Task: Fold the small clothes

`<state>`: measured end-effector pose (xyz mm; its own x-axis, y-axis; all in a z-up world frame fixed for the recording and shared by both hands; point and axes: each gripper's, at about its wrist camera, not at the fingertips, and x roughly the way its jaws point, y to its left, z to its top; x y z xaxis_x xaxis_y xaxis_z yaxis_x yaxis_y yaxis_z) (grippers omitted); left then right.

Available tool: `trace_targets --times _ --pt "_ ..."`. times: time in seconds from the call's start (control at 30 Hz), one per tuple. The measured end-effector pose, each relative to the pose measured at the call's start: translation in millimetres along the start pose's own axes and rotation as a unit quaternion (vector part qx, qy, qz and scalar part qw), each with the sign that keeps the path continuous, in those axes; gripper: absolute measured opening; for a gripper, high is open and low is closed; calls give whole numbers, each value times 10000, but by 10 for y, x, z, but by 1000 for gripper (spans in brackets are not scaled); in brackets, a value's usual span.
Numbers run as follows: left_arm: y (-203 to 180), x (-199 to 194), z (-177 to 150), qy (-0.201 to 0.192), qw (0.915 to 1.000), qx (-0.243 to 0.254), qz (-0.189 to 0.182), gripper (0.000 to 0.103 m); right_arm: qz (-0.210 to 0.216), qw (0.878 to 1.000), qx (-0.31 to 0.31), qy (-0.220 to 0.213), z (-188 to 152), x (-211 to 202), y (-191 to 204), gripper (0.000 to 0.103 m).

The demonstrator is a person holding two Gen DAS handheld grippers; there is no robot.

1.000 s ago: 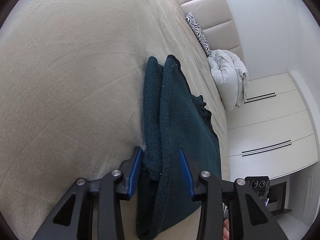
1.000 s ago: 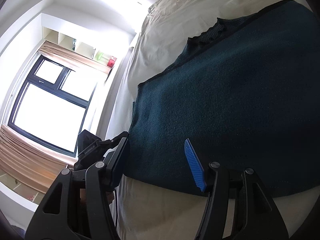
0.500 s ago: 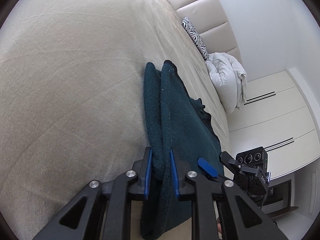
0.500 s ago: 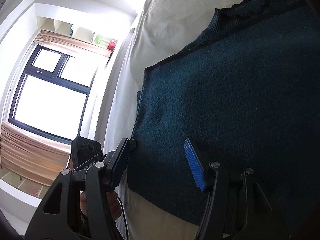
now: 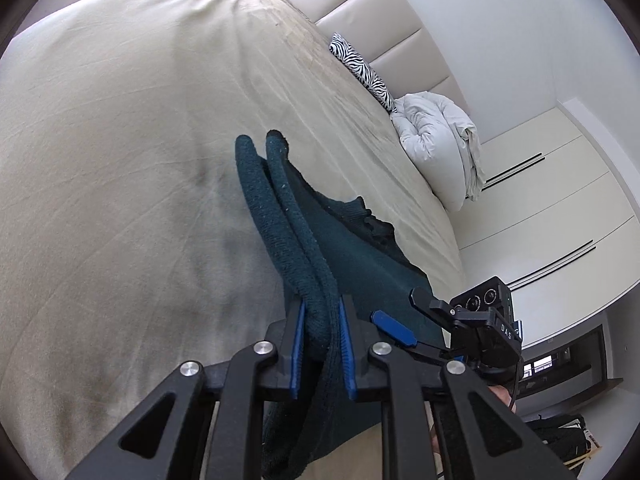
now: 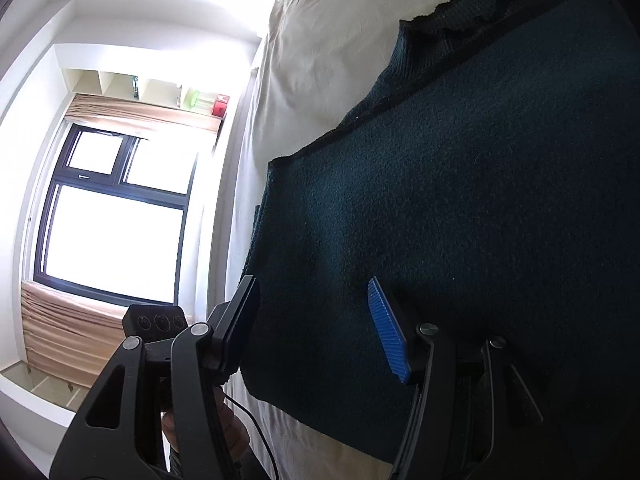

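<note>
Left claw around dark-teal knit sweater

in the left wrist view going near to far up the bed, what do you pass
left gripper with jaws shut on the folded sweater edge → dark teal sweater → bare beige bedspread → zebra-print pillow → padded headboard
</note>
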<state>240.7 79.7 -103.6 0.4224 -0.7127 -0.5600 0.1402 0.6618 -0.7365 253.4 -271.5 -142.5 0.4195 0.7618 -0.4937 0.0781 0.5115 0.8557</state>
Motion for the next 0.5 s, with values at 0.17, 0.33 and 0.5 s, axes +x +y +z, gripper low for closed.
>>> trace_targets --times 0.17,0.33,0.5 --pt "-596 307 -26 153 9984 538 24 17 567 9968 563 -39 156 -318 -304 57" --pt "-1021 886 -224 505 9963 688 -84 17 1062 9903 879 151 321 -463 -569 63" --pt "-1244 1377 -527 754 9923 986 -41 17 1224 9865 1091 30 534 -783 -915 64"
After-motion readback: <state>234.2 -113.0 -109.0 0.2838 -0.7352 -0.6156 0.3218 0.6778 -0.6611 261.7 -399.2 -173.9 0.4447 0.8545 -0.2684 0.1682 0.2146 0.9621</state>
